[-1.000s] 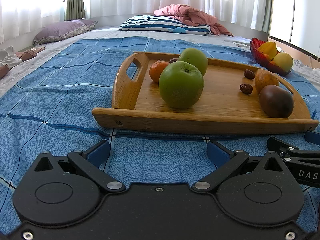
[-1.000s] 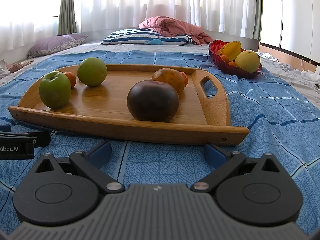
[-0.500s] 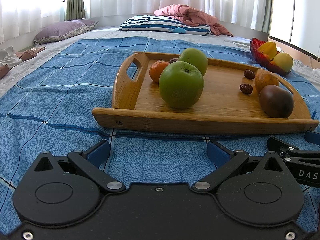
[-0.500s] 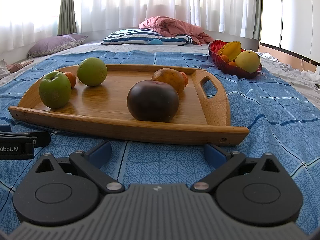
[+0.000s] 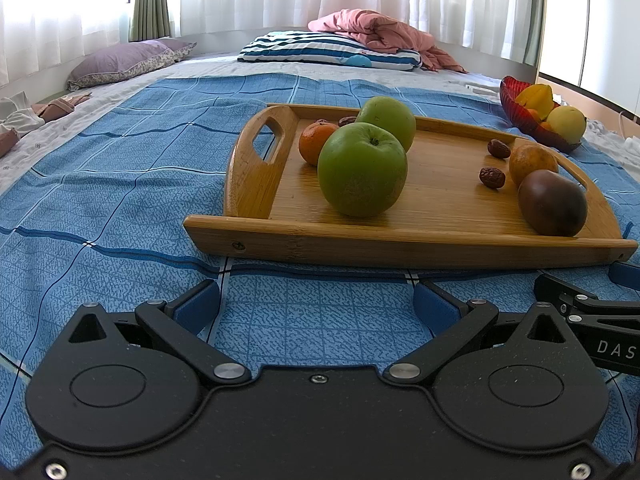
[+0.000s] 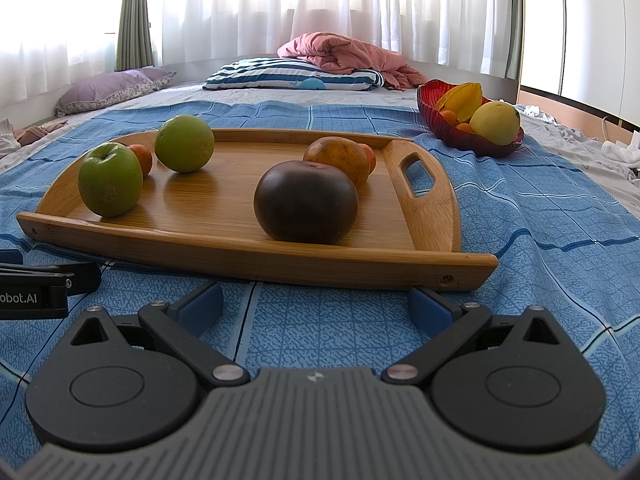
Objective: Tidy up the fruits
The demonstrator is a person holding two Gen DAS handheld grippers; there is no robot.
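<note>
Just short of the tray's (image 5: 400,246) near rim, on the blue bedspread (image 5: 120,200), I hold the left claw (image 5: 316,304) and right claw (image 6: 316,300), both spread wide and empty. On the tray: two green apples (image 5: 362,170), a dark fruit (image 6: 306,201), oranges (image 5: 316,142), small dates (image 5: 492,177). The red bowl (image 6: 464,140) lies well beyond, already heaped. Risks, as I judge them: round fruit rolling from a glancing pinch; the rim snagging a low approach; the soft bed tipping the tray.
</note>
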